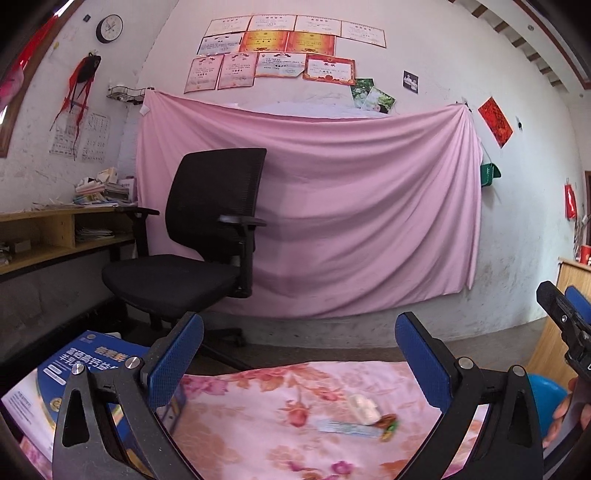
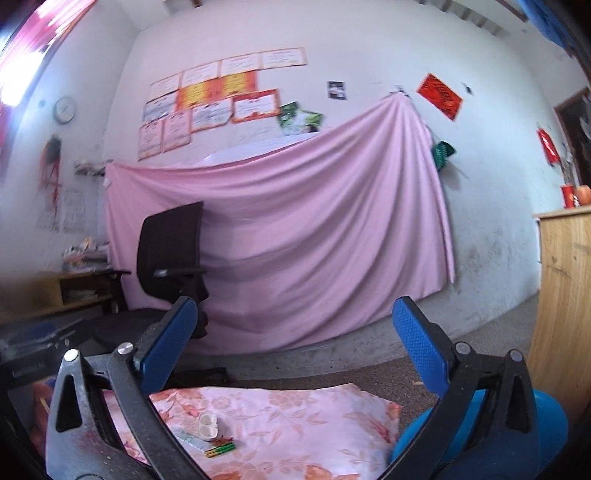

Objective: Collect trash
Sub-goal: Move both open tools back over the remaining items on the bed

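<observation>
A wide pink sheet [image 1: 332, 206] hangs across the white wall ahead of me, with rows of certificates [image 1: 280, 51] pinned above it and a round clock [image 1: 109, 28] high on the left. In front of the sheet stands a black office chair [image 1: 199, 236], and beside it on the left a wooden shelf [image 1: 55, 236] carries stacked papers. A wooden cabinet [image 2: 565, 295] rises at the right edge of my right view.

Below me lies a table under a pink flowered cloth [image 1: 266, 417]. At its left end rests a blue printed box [image 1: 74, 369], partly behind my left finger. A blue round container [image 2: 480, 435] sits low on the right, just beside the cloth's corner.

My left gripper [image 1: 299, 365] holds its jaws wide apart with nothing between them, and my right gripper [image 2: 295, 350] is the same, blue pads spread and bare. In the left view the right gripper's tip shows at the far right edge, with a hand [image 1: 569, 410] under it.

The trash lies on the cloth, near its middle: a small white blister pack [image 2: 207, 426], a pale paper strip [image 2: 192, 441] touching it, and a green and yellow wrapper [image 2: 220, 450] just beside them. None of it is touched by either set of jaws.
</observation>
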Available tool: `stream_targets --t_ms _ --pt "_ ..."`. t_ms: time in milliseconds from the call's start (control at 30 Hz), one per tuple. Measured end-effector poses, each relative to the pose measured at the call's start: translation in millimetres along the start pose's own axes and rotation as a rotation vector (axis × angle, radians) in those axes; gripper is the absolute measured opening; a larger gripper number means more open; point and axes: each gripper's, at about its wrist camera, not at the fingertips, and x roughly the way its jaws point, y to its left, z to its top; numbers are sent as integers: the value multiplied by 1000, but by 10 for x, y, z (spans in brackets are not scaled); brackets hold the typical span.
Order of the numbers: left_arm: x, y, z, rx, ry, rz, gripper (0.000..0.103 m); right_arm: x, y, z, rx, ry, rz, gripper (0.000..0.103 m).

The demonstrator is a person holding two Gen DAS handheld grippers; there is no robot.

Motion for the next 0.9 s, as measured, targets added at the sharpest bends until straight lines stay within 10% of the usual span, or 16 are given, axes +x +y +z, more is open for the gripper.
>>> stream_targets --t_ms 600,900 --pt "660 196 -388 54 300 -24 102 513 330 -422 -128 201 56 103" --pt "1139 164 -725 112 511 -54 101 1129 307 -812 -90 528 118 103"
